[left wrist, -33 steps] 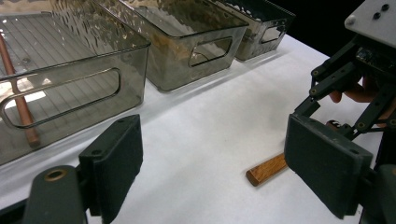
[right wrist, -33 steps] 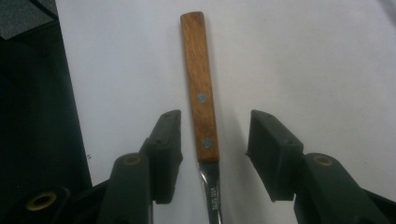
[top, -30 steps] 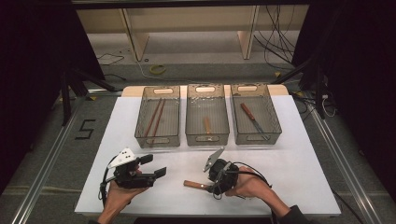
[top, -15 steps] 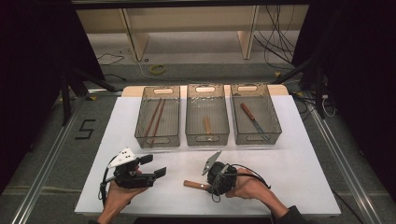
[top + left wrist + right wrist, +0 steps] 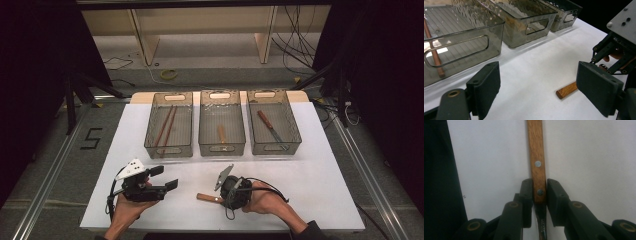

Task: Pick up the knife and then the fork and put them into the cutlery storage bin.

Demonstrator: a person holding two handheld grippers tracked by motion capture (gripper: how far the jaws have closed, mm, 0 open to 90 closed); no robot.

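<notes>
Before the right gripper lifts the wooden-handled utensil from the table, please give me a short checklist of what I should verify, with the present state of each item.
1. Right gripper closed on the wooden handle: ok, its jaws have just been closing and now press both sides.
2. Grip position: ok, near the end of the handle where the metal part begins.
3. Utensil flat on the white table: ok.
4. Left gripper out of the way: ok, open, holding nothing, beside the handle's end.
5. Three bins free to receive: ok, each holds few items.
6. Which bin matches the utensil: cannot tell.
</notes>
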